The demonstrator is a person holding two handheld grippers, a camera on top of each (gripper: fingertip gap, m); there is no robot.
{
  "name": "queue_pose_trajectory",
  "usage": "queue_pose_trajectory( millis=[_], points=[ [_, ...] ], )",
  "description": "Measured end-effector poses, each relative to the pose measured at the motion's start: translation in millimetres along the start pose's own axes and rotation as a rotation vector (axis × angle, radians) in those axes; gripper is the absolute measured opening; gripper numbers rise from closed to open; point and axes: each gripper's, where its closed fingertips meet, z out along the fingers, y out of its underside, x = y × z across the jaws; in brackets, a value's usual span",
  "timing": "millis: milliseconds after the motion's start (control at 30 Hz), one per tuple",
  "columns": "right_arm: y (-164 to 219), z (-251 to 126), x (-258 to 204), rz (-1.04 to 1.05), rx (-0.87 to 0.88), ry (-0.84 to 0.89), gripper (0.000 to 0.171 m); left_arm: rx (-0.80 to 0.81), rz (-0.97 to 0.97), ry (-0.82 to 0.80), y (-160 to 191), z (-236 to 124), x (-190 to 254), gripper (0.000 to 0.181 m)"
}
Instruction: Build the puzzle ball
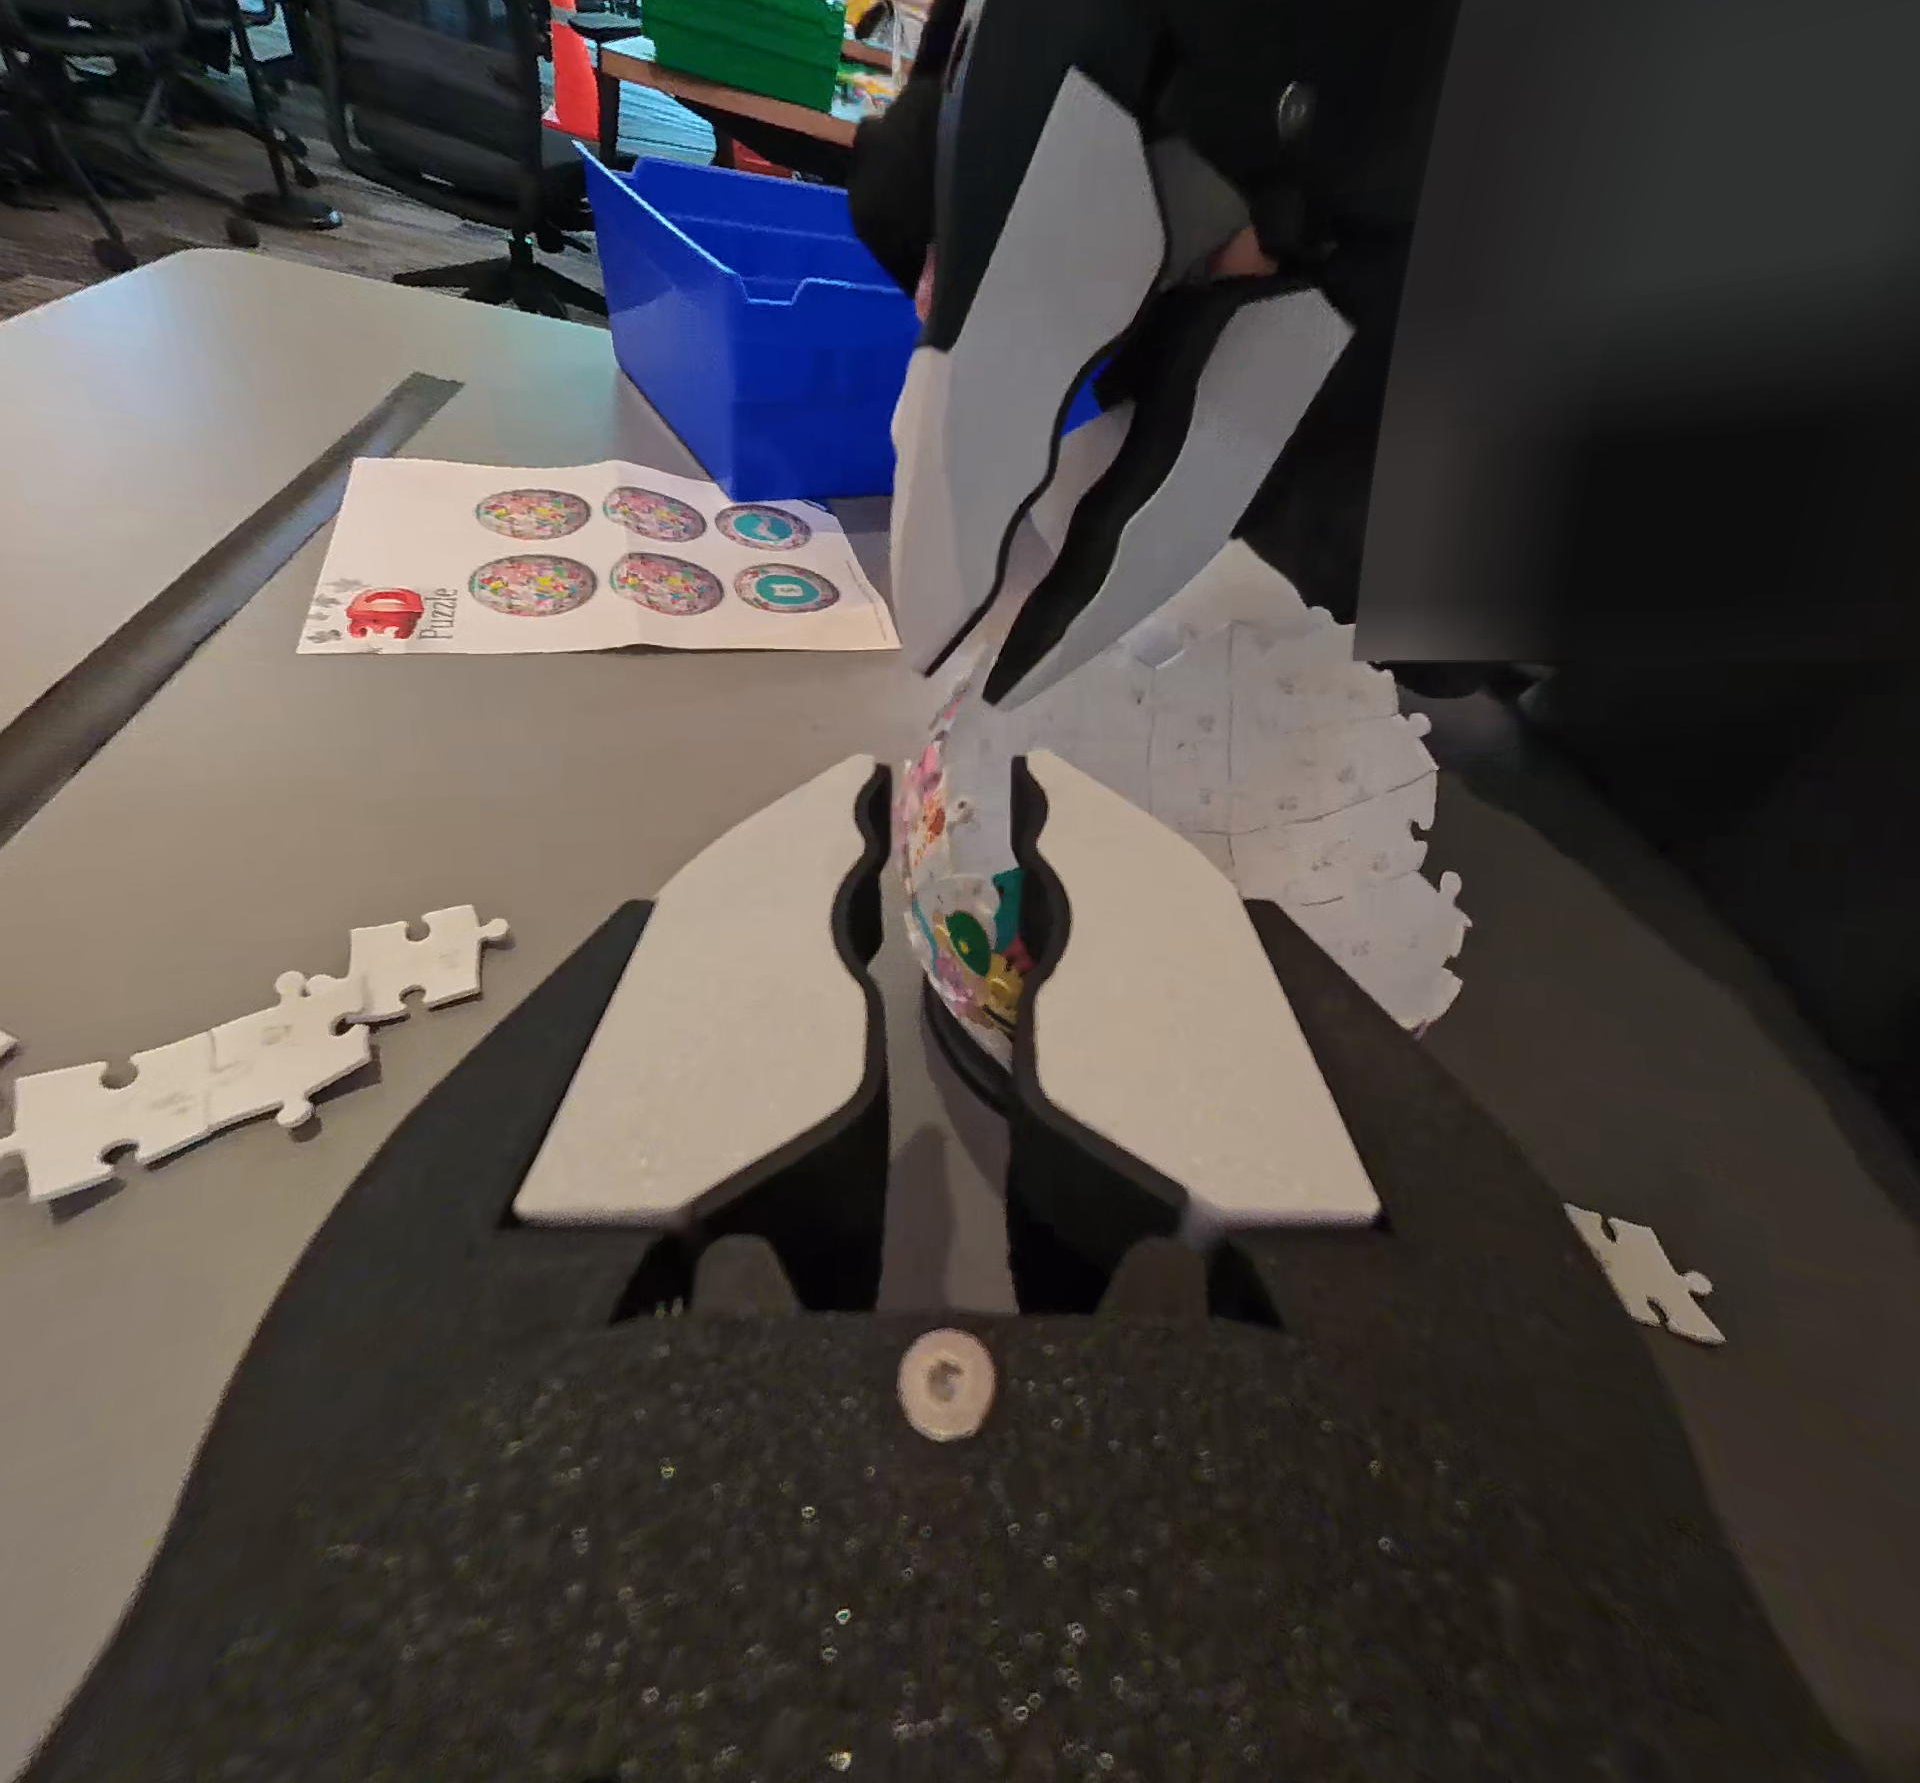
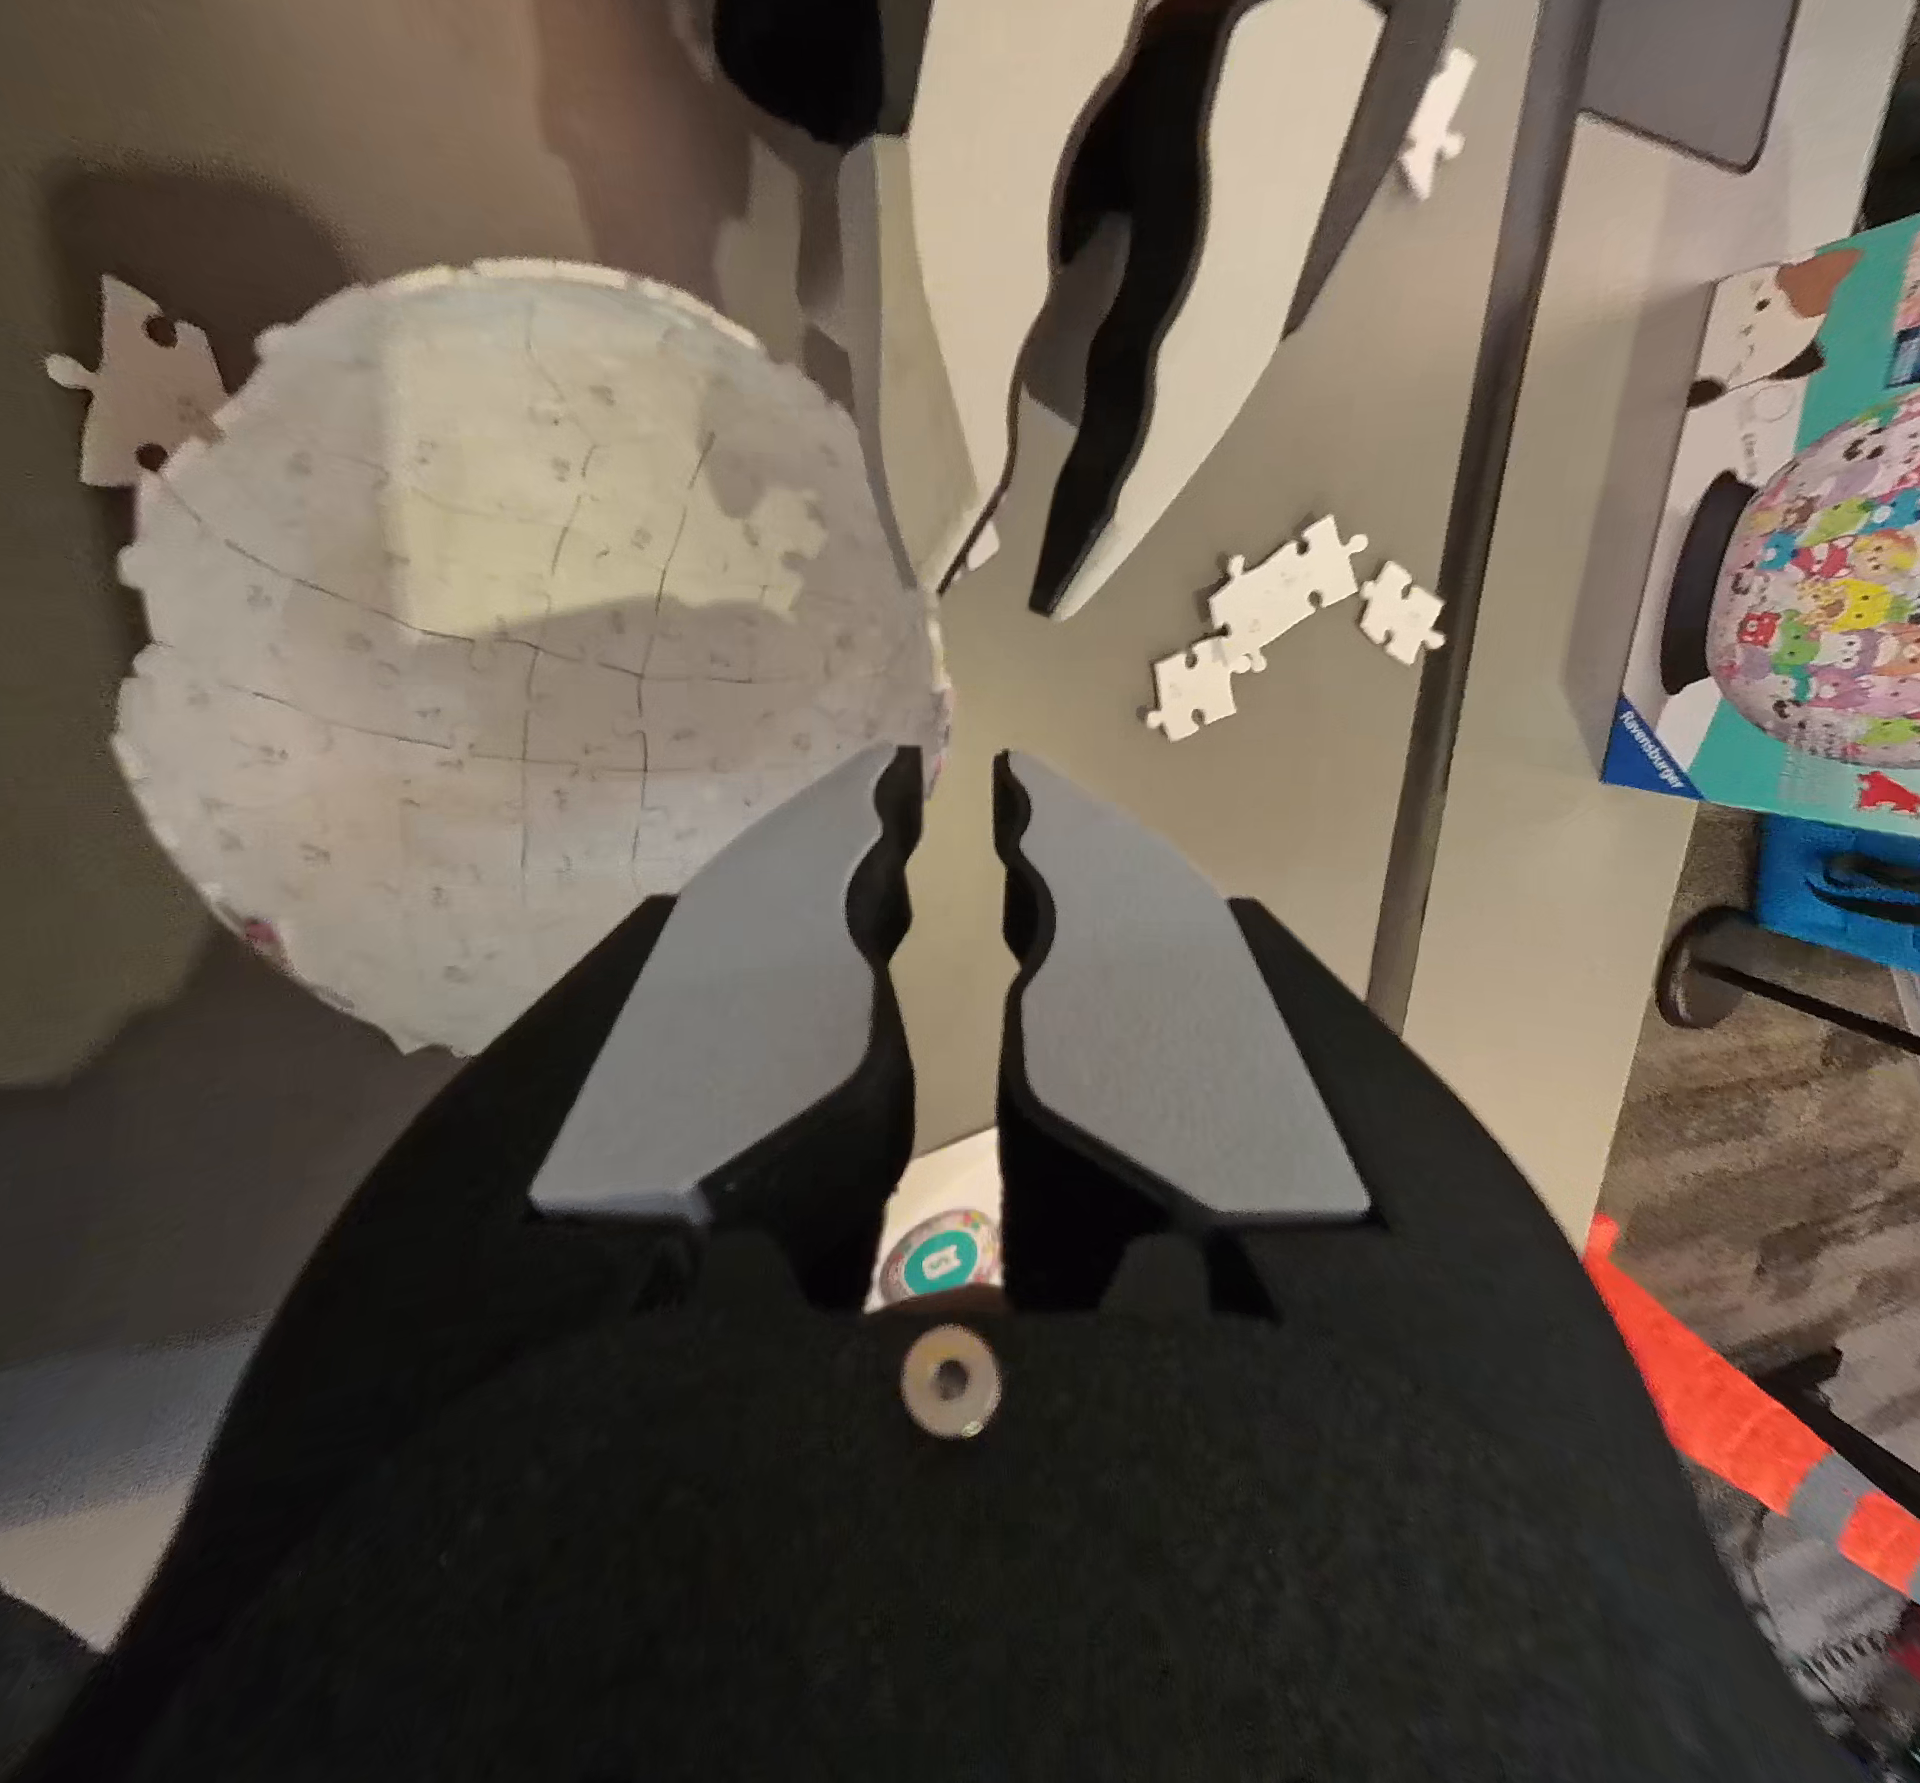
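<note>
Both sets of fingers meet at the rim of the half-built puzzle ball (image 1: pixel 1247 798). Left gripper (image 1: pixel 951 777) pinches the shell's edge, coloured side at nine o'clock. Right gripper (image 2: pixel 956 767) stands narrowly parted, left finger (image 2: pixel 748 995) against the bowl; grip unclear. Loose pieces (image 2: pixel 1288 606) lie at three o'clock on the table (image 1: pixel 312 798).
</note>
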Motion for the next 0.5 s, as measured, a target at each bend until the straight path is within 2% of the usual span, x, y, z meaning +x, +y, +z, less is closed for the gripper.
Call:
queue_pose_trajectory(
  millis=[67,167,200,367,500],
  points=[
    [-3,-4,1,0.044,0.078,-0.022,0.014,0.045,0.003,-0.053,-7,-7,-8,0.021],
    [6,-3,7,0.132,0.080,-0.026,0.022,0.156,-0.034,-0.102,-28,-19,-13,0.022],
    [6,-3,8,0.150,0.107,-0.022,0.023,0.149,-0.043,-0.108,-31,-19,-13,0.022],
    [2,-5,2,0.198,0.202,-0.010,0.019,-0.103,-0.012,-0.130,-22,-8,5,0.023],
    [4,-7,-3,0.128,0.225,0.008,0.014,-0.396,0.020,-0.190,-1,-4,15,0.029]
  ],
)
